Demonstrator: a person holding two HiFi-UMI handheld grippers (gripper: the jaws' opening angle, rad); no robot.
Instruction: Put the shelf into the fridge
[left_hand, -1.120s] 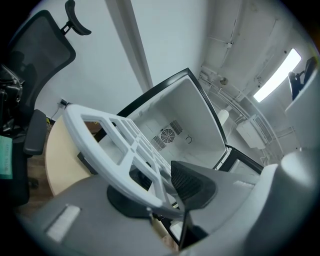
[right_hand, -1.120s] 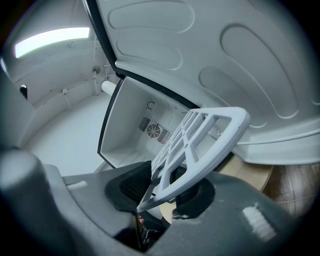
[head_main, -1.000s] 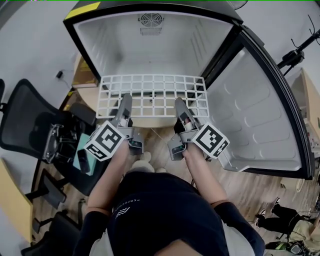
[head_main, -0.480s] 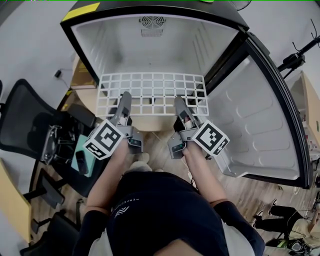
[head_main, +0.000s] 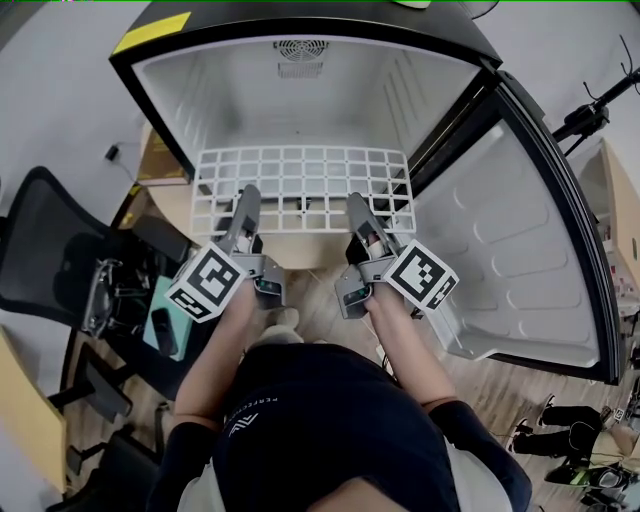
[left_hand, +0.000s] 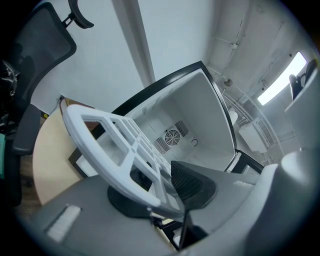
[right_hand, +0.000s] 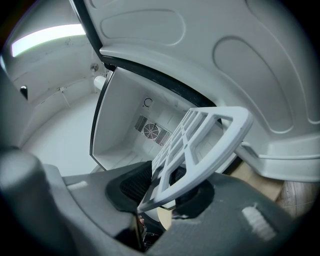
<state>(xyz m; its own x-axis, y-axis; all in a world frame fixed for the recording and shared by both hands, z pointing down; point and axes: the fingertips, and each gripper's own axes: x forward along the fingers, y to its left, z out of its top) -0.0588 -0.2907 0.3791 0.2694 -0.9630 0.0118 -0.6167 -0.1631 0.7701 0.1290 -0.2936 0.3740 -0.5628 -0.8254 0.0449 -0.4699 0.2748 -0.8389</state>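
As left gripper (head_main: 248, 200), just-tightened right gripper (head_main: 357, 204) hold one shelf (head_main: 302, 168), one fridge (head_main: 230, 95)

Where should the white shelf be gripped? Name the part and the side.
Grip the near edge bar of the shelf, from the person's side, one hold toward each end. It is a thin flat grid lying level, far edge toward the open fridge.

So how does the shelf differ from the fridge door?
The shelf is an open grid; the door is a solid panel with moulded bulges. The shelf is held level; the door stands upright, swung open. The door is black-rimmed; the shelf is not. Both are white.
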